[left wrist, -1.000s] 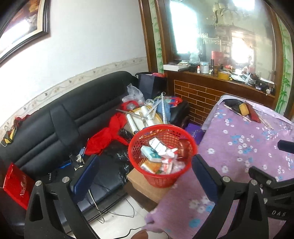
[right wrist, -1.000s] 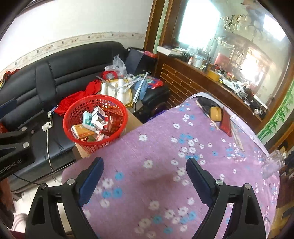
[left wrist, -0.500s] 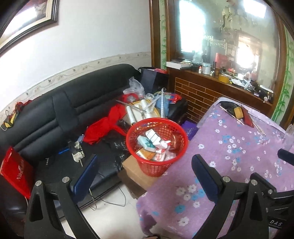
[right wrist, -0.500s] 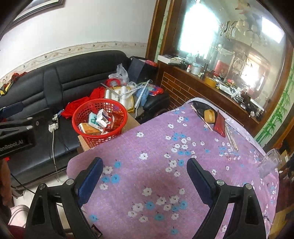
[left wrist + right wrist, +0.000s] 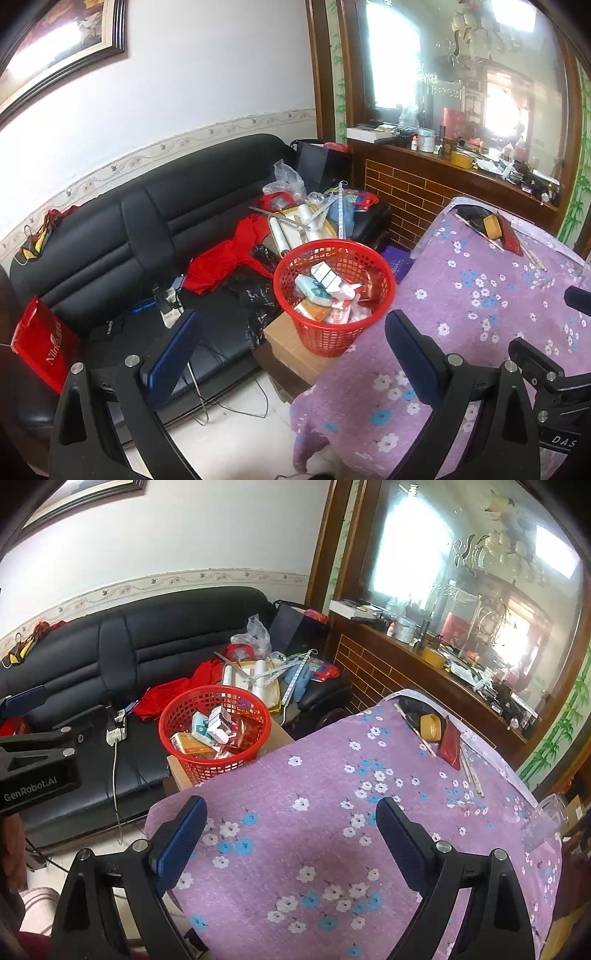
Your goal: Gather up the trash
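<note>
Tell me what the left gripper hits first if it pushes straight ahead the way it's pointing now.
Most likely the red basket of boxes, which sits on a cardboard box centred between the open left gripper's fingers. Depth is unclear; a slightly lower line would meet the cardboard box instead.

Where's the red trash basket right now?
The red plastic mesh basket sits on a brown cardboard box between the black leather sofa and the purple floral tablecloth, centre in the left wrist view, left of centre in the right.

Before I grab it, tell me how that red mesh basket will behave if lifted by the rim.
The red basket looks like thin lattice plastic, so its rim would probably flex under a pinch. Its load of small boxes looks light. It sits on a cardboard box by the table edge, so a push could tip it.
</note>
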A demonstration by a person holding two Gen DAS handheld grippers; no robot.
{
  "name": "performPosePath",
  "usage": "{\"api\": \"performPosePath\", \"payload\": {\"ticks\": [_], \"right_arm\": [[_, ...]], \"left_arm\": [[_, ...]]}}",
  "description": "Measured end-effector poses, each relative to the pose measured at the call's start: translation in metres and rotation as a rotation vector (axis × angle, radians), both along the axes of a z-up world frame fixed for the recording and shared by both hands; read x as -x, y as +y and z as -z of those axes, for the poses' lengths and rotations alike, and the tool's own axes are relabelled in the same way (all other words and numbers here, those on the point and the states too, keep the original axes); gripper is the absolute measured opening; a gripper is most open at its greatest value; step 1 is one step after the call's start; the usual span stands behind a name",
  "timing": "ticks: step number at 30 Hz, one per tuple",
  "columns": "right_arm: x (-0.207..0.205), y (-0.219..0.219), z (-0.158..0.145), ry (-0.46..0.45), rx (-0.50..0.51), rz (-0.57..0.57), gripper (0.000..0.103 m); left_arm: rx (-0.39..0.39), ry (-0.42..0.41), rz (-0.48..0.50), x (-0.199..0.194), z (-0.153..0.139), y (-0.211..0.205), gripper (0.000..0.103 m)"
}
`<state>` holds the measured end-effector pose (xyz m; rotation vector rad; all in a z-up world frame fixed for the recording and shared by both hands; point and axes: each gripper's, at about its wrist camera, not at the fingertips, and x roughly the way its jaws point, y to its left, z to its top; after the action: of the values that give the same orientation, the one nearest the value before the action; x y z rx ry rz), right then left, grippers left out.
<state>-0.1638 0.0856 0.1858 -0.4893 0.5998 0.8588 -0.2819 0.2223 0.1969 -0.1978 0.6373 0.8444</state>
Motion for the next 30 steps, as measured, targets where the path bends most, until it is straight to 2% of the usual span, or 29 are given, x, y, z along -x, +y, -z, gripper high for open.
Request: {"api": "performPosePath", "payload": {"ticks": [9, 30], "right_arm": [[0.000, 0.005, 0.005, 0.007, 0.013, -0.005, 0.095], [0.003, 0.010, 0.012, 0.015, 0.026, -0.010, 0.095]], "left_arm": [[0.002, 0.017, -0.033, 0.001, 0.004, 0.007, 0.099], [0.002, 0.025, -0.033, 0.002, 0.010, 0.011, 0.099]]}}
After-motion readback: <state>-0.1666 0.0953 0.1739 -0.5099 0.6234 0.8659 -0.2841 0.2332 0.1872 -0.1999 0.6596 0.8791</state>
